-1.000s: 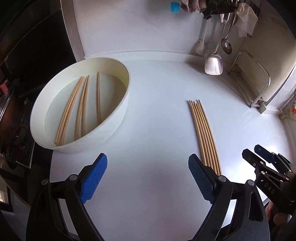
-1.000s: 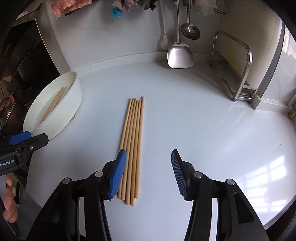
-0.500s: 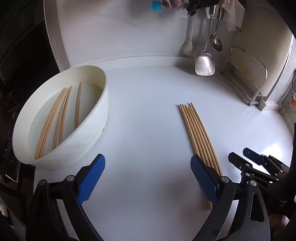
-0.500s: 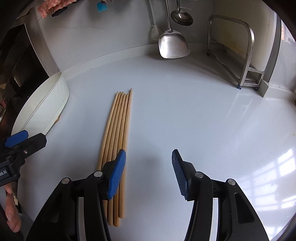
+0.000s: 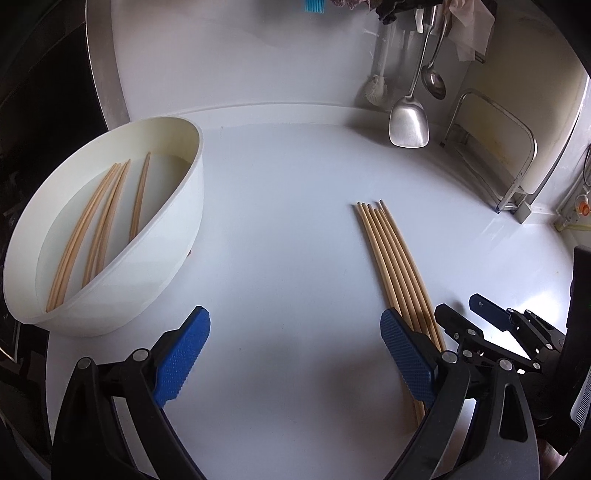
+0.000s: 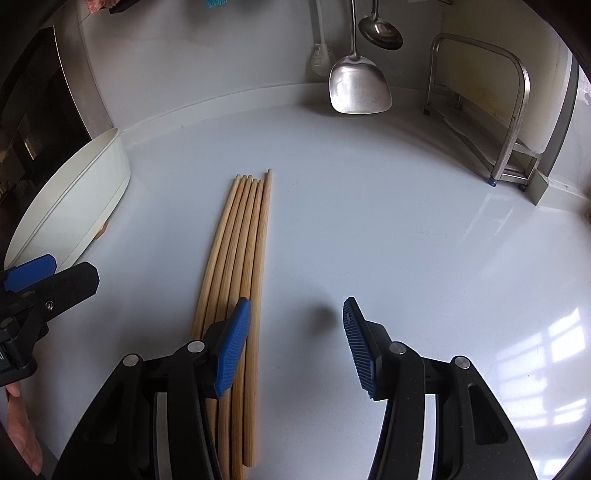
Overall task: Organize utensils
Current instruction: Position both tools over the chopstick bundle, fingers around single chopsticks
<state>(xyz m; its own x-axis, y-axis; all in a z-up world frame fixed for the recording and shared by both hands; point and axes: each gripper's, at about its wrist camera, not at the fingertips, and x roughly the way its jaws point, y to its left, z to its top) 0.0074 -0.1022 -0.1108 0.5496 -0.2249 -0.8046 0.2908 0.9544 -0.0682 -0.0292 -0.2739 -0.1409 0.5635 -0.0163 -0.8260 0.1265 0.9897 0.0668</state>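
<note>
Several wooden chopsticks (image 5: 392, 256) (image 6: 240, 251) lie side by side in a neat row on the white counter. More chopsticks (image 5: 107, 218) rest in water inside a white oval basin (image 5: 173, 254) (image 6: 85, 206) at the left. My left gripper (image 5: 295, 343) is open and empty over bare counter between the basin and the row. Its right finger sits over the near ends of the row. My right gripper (image 6: 293, 332) is open and empty, low over the counter. Its left pad (image 6: 232, 347) overlaps the row's right side, and bare counter shows between the jaws.
A steel spatula (image 6: 360, 86), a ladle (image 6: 380, 29) and a brush hang on the back wall. A metal rack (image 6: 513, 110) stands at the back right. A dark stove area lies beyond the counter's left edge. A hand (image 6: 18, 428) shows at the lower left.
Both grippers have sunk closer to the counter and shifted a little. The chopstick row now looks larger and nearer. Neither pair of jaws has changed its opening.
</note>
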